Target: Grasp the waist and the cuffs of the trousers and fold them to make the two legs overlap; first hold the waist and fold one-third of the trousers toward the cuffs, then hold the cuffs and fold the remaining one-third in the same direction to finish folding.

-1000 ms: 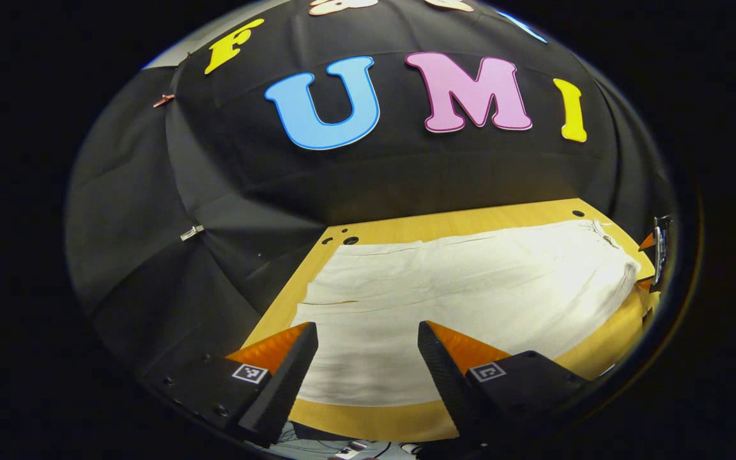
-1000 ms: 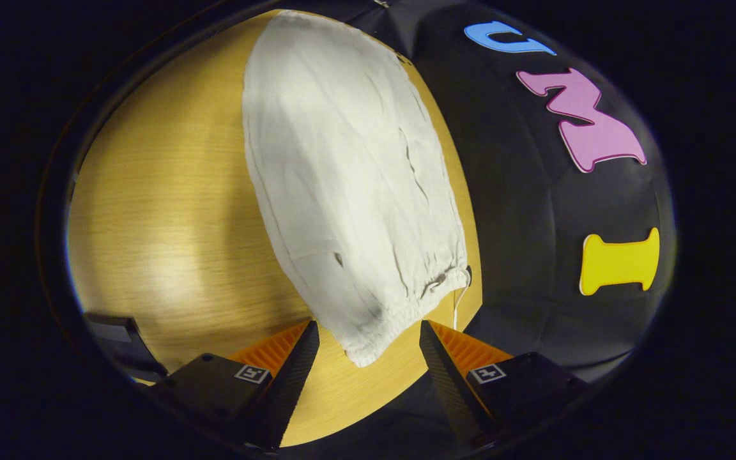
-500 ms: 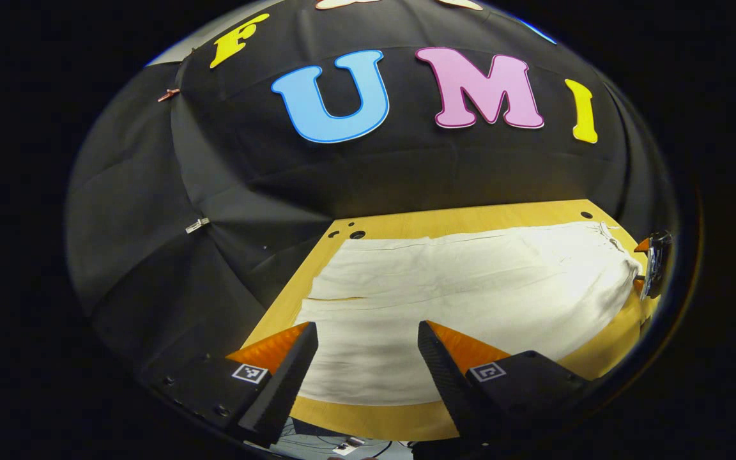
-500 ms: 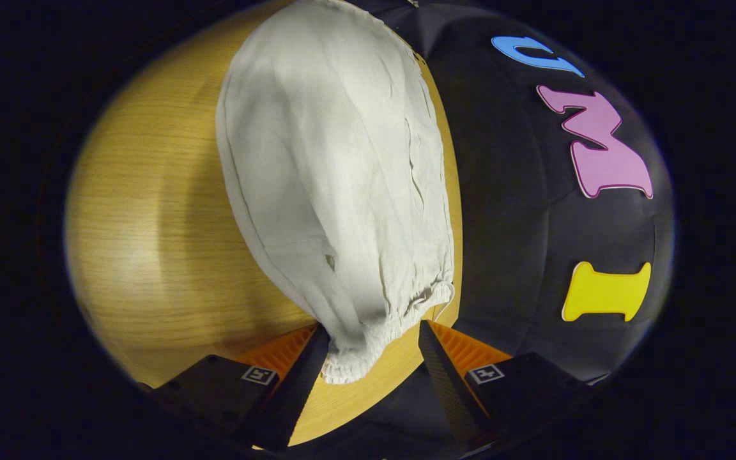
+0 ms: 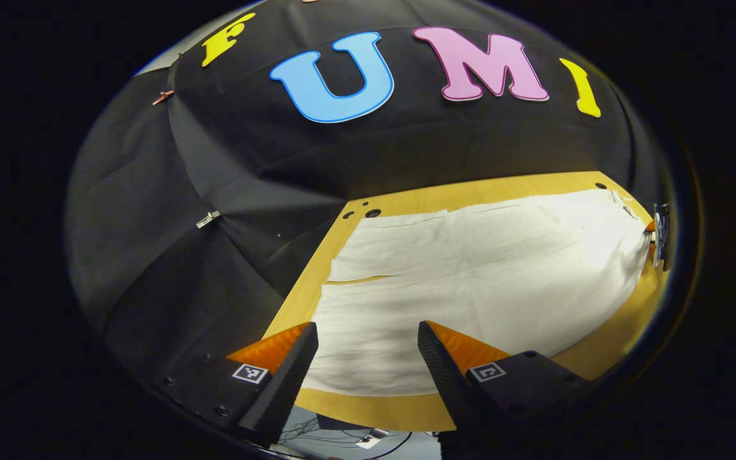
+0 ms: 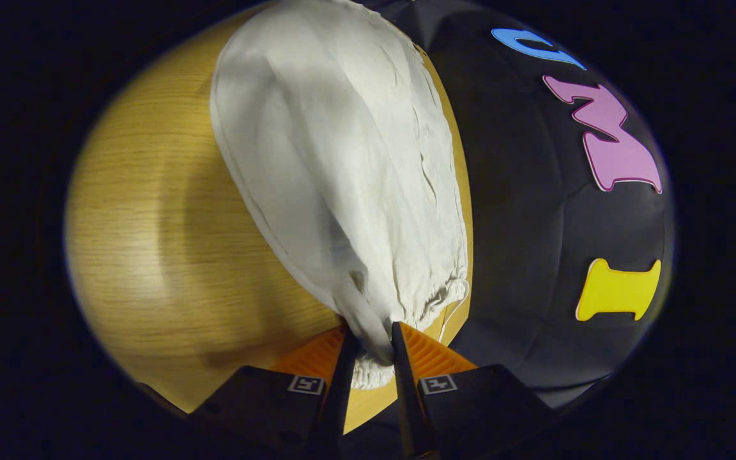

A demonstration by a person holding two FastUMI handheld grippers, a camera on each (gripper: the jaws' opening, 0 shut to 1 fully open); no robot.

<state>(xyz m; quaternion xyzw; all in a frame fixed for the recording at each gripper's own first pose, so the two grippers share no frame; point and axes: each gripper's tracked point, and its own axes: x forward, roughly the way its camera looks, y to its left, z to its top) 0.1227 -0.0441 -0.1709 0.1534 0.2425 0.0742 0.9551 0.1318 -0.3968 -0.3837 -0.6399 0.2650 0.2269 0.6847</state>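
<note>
So far only the waist [image 6: 368,358] of the trousers [image 5: 470,281] is pinched in the right hand-held gripper [image 6: 371,358], while the left hand-held gripper [image 5: 368,364] hovers wide over the near cuff end and the trousers lie flat on the table [image 6: 151,223], no third folded yet.

I see a yellow wooden table [image 5: 444,199] with small round holes [image 5: 372,213] near one corner. White trousers [image 5: 470,281] lie spread across most of the top — a strip of bare wood shows around them. In the right gripper view the gathered waist [image 6: 435,300] sits near the table's edge.
</note>
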